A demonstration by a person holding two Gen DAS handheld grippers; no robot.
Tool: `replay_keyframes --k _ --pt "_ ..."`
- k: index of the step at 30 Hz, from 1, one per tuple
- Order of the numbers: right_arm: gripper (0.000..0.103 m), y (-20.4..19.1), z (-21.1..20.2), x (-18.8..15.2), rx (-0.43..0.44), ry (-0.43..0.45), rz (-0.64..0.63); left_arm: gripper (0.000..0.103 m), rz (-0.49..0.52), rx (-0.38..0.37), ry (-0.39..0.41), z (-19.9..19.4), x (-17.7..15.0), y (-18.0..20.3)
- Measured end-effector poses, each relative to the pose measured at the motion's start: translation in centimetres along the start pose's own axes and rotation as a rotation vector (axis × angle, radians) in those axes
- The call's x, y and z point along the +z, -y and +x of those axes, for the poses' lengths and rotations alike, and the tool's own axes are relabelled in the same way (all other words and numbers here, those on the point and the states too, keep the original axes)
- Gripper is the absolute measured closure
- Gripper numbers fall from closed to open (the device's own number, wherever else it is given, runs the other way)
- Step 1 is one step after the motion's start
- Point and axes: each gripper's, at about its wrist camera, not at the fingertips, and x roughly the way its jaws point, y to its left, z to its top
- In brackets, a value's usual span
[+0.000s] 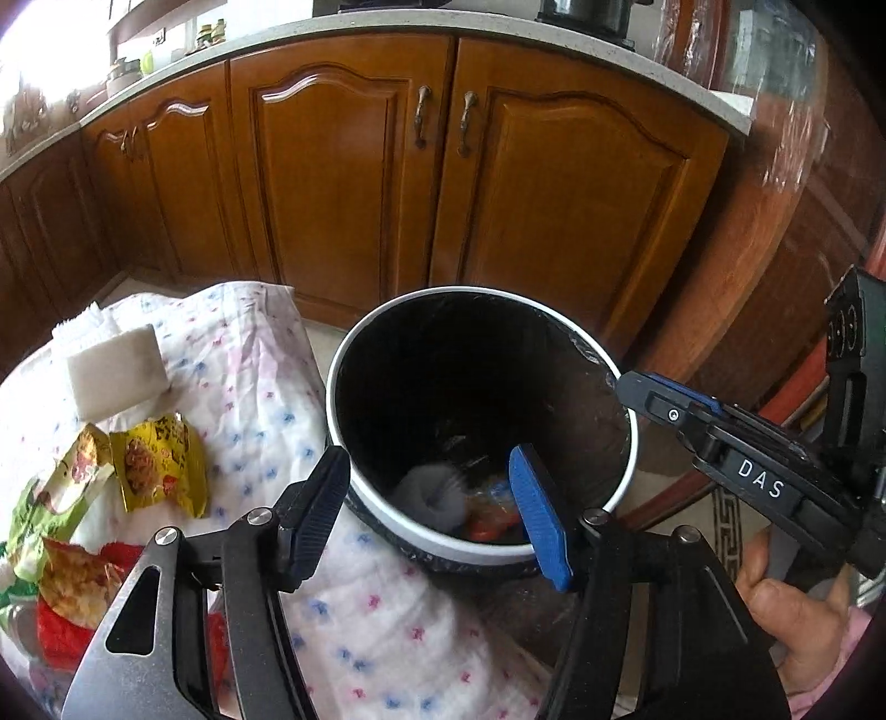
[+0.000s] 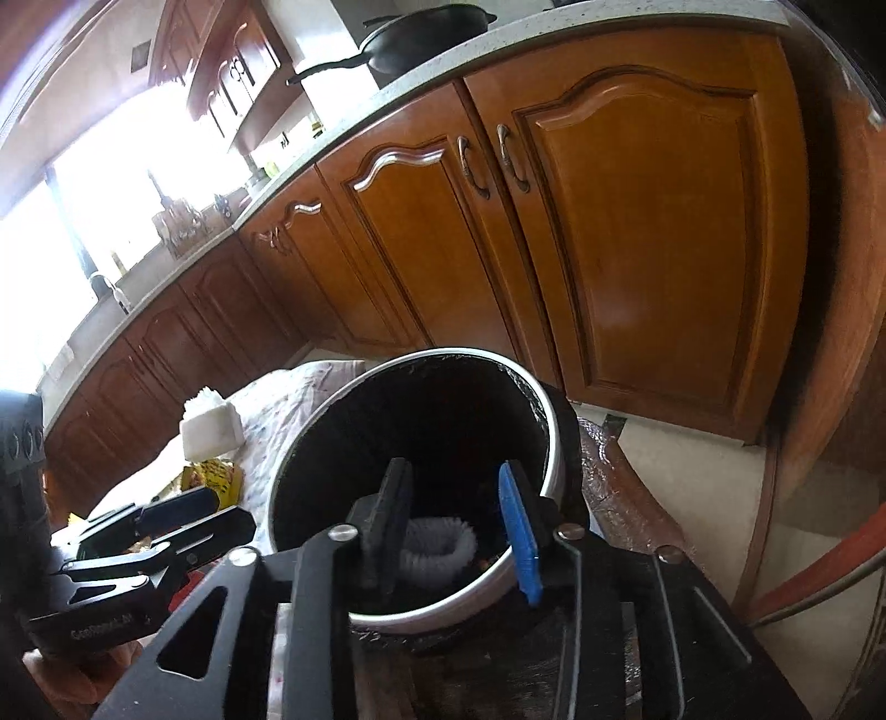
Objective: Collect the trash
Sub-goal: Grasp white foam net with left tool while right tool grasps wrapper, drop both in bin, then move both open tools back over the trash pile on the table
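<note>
A round bin (image 1: 354,487) with a white rim and black liner stands beside the cloth-covered table; it also shows in the right wrist view (image 2: 554,443). Inside lie a grey-white ring (image 1: 429,493) and a red-orange wrapper (image 1: 490,518). My left gripper (image 1: 429,515) is open and empty over the bin's near rim. My right gripper (image 2: 457,531) is open and empty above the bin mouth; it reaches in from the right in the left wrist view (image 1: 653,399). On the table lie a yellow snack wrapper (image 1: 158,465), a green wrapper (image 1: 39,509), a red-orange wrapper (image 1: 77,587) and a white sponge block (image 1: 116,371).
Wooden cabinet doors (image 1: 343,183) under a pale countertop stand close behind the bin. A black pan (image 2: 421,39) sits on the counter. A round wooden table edge wrapped in plastic (image 2: 614,476) is at the right. The white cloth with coloured dots (image 1: 260,387) covers the table.
</note>
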Motion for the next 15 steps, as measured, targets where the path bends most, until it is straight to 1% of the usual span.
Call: replay_keyframes --k 1,3,4,6,8,12,15 --pt "0.058 -0.1 -0.2 -0.1 0.005 0.004 0.005 0.042 -0.009 -0.005 0.004 -0.3 -0.2 -0.2" --pt "0.046 -0.3 -0.8 -0.5 0.022 0.011 0.014 0.042 -0.022 -0.014 0.018 -1.0 -0.6 -0.4" --pt "0.043 -0.5 -0.9 -0.6 0.028 0.013 0.017 0.042 -0.029 -0.018 0.025 -1.4 -1.0 -0.5" --pt "0.031 -0.9 -1.4 -1.2 0.050 0.020 0.028 0.041 -0.041 -0.022 0.035 -2.3 -1.8 -0.8" --pt "0.027 -1.5 -2.0 -2.0 0.065 0.028 0.035 0.041 -0.055 -0.028 0.049 -3.3 -2.7 -1.2" --pt "0.025 -2.8 -2.6 -3.7 0.102 0.030 0.059 0.040 -0.092 -0.030 0.080 -5.4 -5.0 -2.2" --pt "0.024 -3.9 -2.7 -4.9 0.133 0.012 0.071 0.040 -0.133 -0.014 0.106 -7.1 -6.9 -3.7"
